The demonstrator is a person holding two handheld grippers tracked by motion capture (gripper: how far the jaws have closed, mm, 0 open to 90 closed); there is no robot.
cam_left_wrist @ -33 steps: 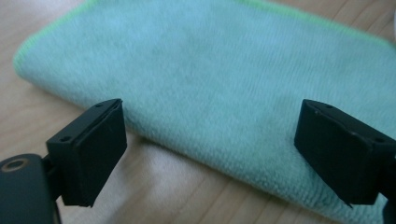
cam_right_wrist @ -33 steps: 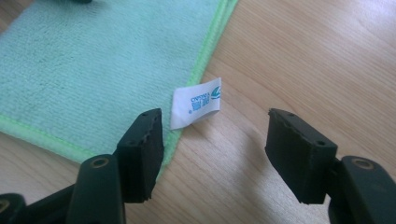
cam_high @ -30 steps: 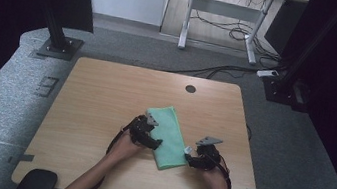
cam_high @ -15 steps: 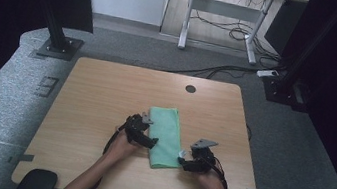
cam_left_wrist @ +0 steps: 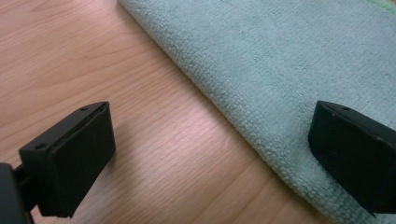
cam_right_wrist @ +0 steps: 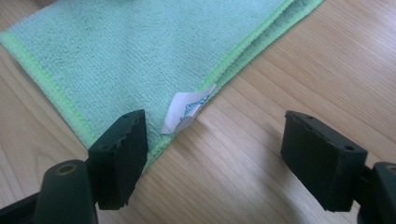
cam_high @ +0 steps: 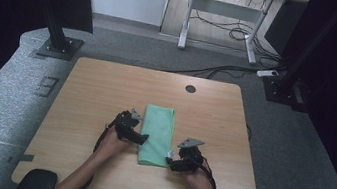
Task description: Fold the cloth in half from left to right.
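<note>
One green cloth [cam_high: 156,134] on the wooden table [cam_high: 91,88], folded into a long strip running twelve to six, lying a little toward my six from the table's middle. My left gripper [cam_high: 141,138] sits at the cloth's nine o'clock edge; its jaws have just been opening and now stand wide, one pad over bare wood, the other over the folded edge [cam_left_wrist: 243,126], nothing between them but air. My right gripper [cam_high: 171,163] is at the cloth's five o'clock corner, jaws likewise just opening, spread well apart with nothing held; the white care tag [cam_right_wrist: 187,109] pokes out at that corner just off one pad. My reading: the fold is laid and both hands are letting go. To do this well, I should lift both grippers straight off without snagging the pile or the tag, so the layers stay stacked and the stitched edges [cam_right_wrist: 243,46] stay lined up. If another fold is wanted, pinch both layers at the near corners, not the top one alone. Layers in the fold: at least two at the hemmed edge, though I cannot count them for sure from here. Tally: one cloth, one tag, two grippers, one table.
</note>
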